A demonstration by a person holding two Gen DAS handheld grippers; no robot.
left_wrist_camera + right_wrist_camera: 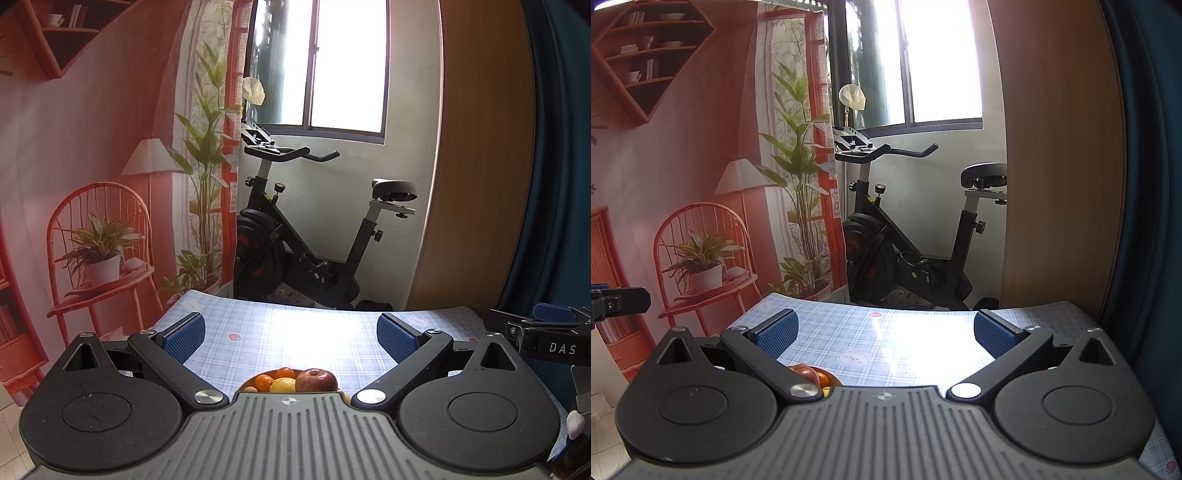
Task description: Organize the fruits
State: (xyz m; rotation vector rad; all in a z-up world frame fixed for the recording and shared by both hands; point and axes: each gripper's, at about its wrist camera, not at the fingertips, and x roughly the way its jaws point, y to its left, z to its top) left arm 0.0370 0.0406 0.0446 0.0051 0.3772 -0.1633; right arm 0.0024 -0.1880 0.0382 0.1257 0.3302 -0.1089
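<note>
Both grippers level, jaws wide

A table (886, 332) under a blue plaid cloth with small bear prints catches bright glare from the window (942, 62) behind it. Below the window, against a white wall, stands a black exercise bike (908, 236). To the left hangs a printed backdrop (92, 147) in orange-red tones, showing a chair with a potted plant, a floor lamp, tall leafy plants and a wall shelf. To the right stands a wooden panel (480, 166), then a dark blue curtain (561, 184).
</note>
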